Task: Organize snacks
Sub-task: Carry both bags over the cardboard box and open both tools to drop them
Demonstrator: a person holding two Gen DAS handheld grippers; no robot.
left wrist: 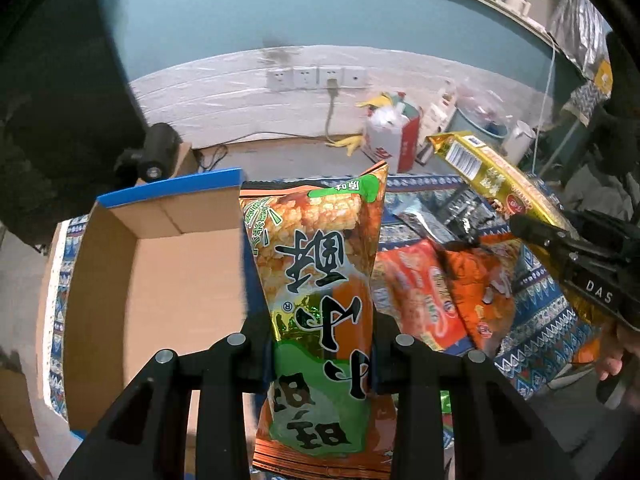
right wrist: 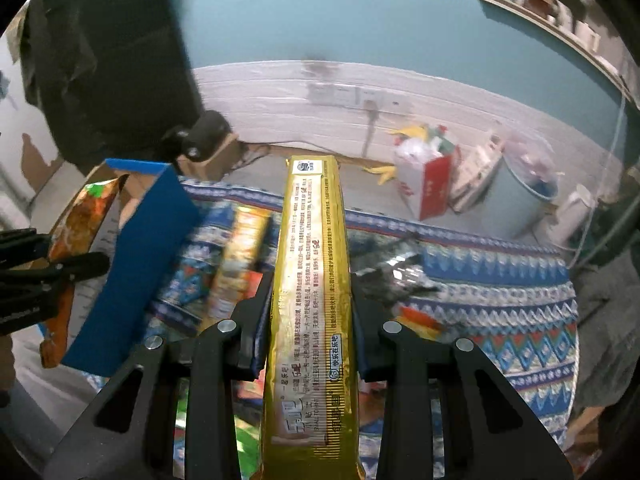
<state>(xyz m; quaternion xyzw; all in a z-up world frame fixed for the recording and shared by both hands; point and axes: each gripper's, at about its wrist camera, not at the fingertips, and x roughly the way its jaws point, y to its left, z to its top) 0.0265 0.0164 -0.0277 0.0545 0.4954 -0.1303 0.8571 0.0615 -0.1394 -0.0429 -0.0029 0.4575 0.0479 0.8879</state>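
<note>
My left gripper [left wrist: 320, 344] is shut on an orange-and-green rice-cracker bag [left wrist: 320, 280], held upright above the right edge of an open cardboard box [left wrist: 160, 280] with blue outer walls. My right gripper [right wrist: 310, 320] is shut on a long gold snack packet [right wrist: 312, 272], lifted over the patterned cloth [right wrist: 500, 320]. In the left wrist view the right gripper [left wrist: 532, 228] and its gold packet [left wrist: 496, 176] hang at the right. The right wrist view shows the left gripper [right wrist: 80, 264] with the orange bag [right wrist: 80, 216] beside the box's blue wall [right wrist: 136, 276].
Red and orange snack bags [left wrist: 436, 288] and a dark foil packet [left wrist: 440, 216] lie on the cloth right of the box. On the floor behind stand a red-and-white bag [left wrist: 396, 136], banana peels [left wrist: 352, 144], a bucket [right wrist: 528, 196] and a black device [left wrist: 156, 152].
</note>
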